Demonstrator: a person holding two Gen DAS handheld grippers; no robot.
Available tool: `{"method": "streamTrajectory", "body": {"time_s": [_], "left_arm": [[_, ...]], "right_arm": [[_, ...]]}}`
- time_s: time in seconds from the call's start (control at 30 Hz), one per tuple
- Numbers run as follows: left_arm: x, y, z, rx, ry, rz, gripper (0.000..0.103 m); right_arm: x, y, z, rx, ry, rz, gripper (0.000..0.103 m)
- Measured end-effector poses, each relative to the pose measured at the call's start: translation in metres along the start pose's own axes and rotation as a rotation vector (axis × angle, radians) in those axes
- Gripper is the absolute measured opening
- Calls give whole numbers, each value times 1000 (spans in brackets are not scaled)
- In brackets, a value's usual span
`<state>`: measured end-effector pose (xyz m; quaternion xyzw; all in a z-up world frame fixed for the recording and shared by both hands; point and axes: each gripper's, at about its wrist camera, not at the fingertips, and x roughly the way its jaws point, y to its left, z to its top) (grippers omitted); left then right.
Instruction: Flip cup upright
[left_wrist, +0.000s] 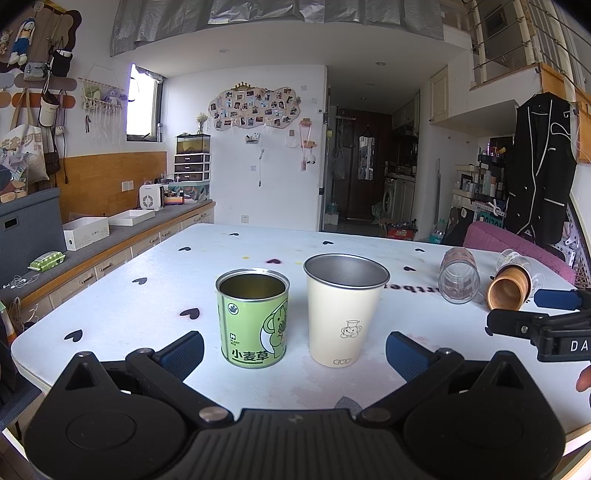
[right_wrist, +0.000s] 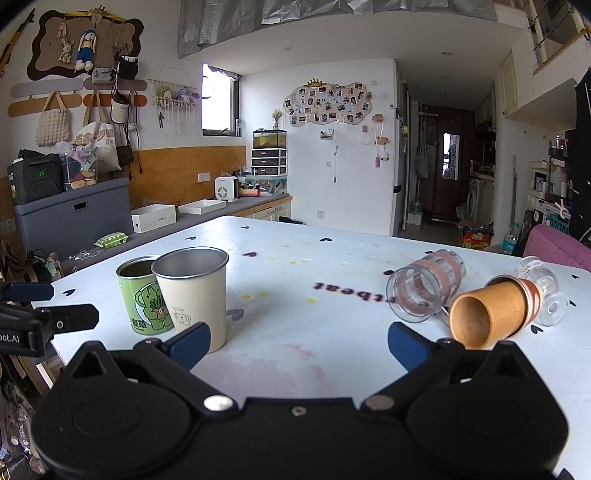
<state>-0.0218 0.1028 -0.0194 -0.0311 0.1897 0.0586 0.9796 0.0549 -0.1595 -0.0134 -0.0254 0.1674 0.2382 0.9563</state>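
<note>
A green tin (left_wrist: 255, 319) and a cream metal cup (left_wrist: 343, 310) stand upright side by side on the white table (left_wrist: 147, 295). My left gripper (left_wrist: 295, 354) is open and empty just in front of them. A clear glass cup (right_wrist: 424, 284), a wooden cup (right_wrist: 487, 314) and a small stemmed glass (right_wrist: 543, 291) lie on their sides at the right. My right gripper (right_wrist: 299, 343) is open and empty; its right finger (right_wrist: 410, 345) is near the wooden cup's mouth. The tin (right_wrist: 146, 295) and cream cup (right_wrist: 195, 291) also show in the right wrist view.
The right gripper also shows at the right edge of the left wrist view (left_wrist: 532, 314). The left gripper shows at the left edge of the right wrist view (right_wrist: 44, 310). A grey counter (left_wrist: 110, 236) with white boxes runs along the left. A pink chair (left_wrist: 517, 243) stands behind the table.
</note>
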Motion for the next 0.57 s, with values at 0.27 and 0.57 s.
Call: {"method": "streamTrajectory", "body": {"time_s": [0.27, 0.57], "left_arm": [[0, 0, 0, 0, 0, -1, 103], [0, 2, 1, 1, -1, 5, 103]], "right_arm": [[0, 0, 0, -1, -1, 0, 103], [1, 0, 0, -1, -1, 0, 103]]}}
